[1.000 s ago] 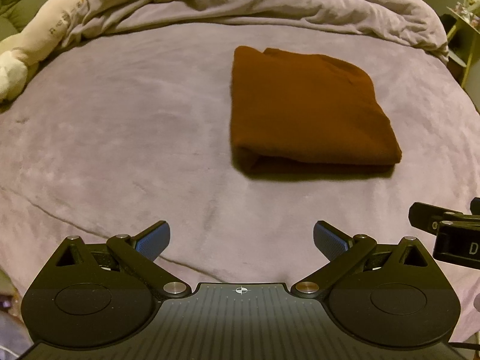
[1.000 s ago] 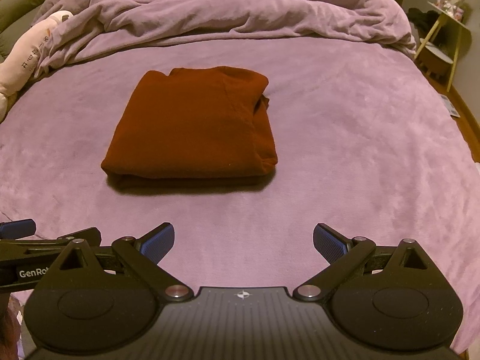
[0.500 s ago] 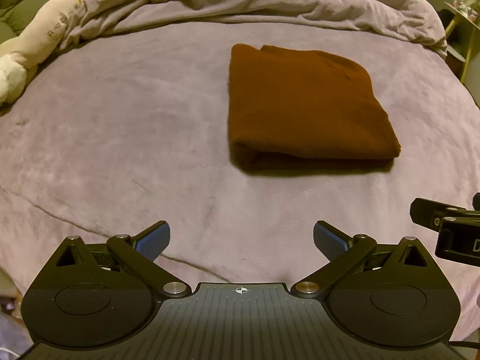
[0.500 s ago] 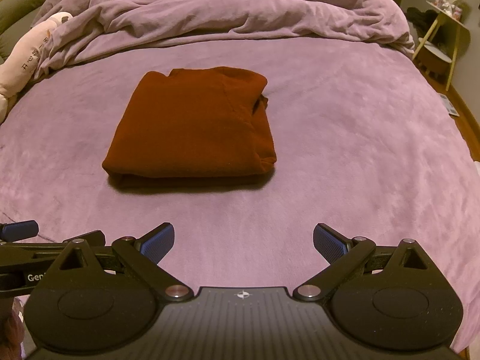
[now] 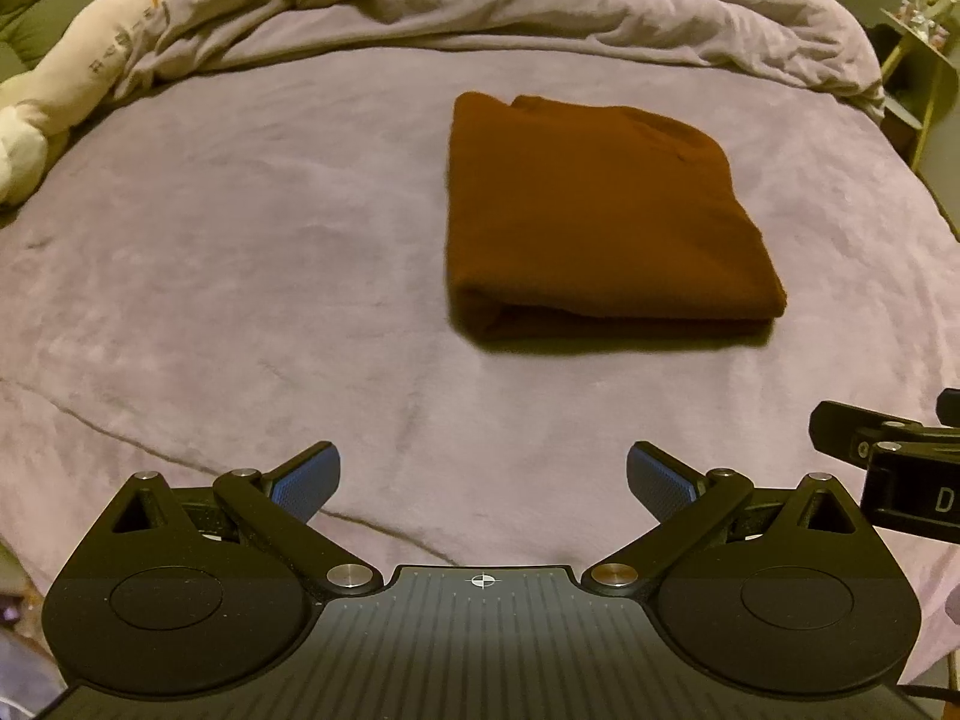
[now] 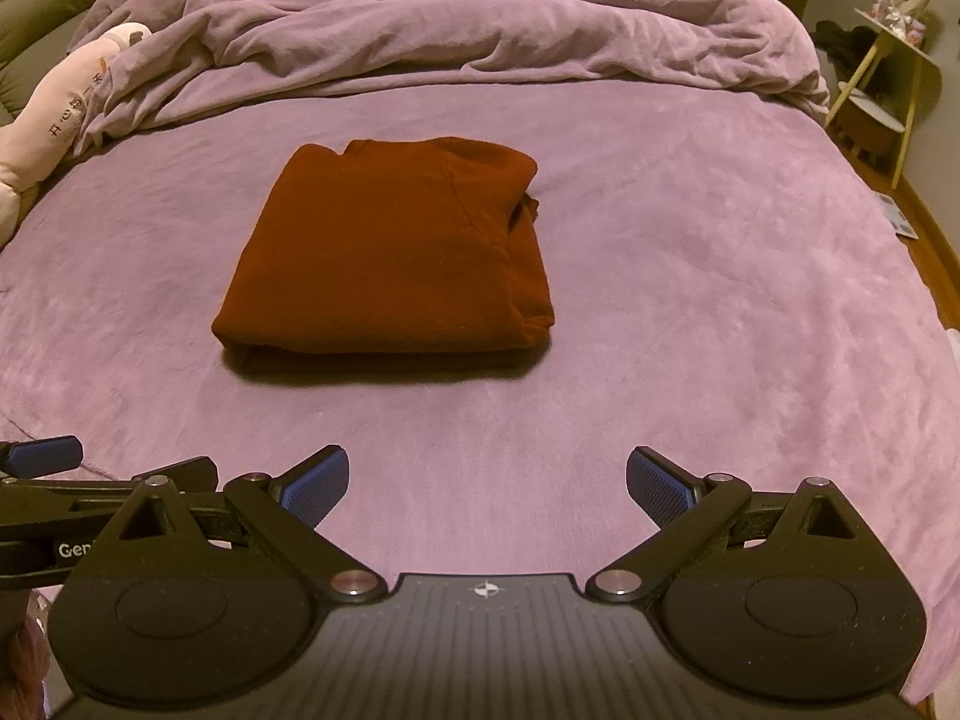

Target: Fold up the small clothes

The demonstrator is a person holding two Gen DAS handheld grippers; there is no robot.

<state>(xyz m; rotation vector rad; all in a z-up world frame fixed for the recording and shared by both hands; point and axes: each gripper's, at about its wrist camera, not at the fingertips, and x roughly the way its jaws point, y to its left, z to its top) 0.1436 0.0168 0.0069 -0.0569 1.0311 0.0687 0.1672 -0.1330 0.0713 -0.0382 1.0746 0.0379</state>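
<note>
The folded brown garment (image 5: 600,210) is being left lying on the bed (image 5: 240,228). Both the left gripper (image 5: 483,474) and right gripper (image 6: 487,477) are being held wide, empty, short of the garment.

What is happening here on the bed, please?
A person holds a two-finger gripper in each hand over a bed with a purple blanket. A rust-brown garment lies folded into a neat rectangle on it. The left gripper and the right gripper are both open and hold nothing, apart from the garment. The folding looks finished.
</note>
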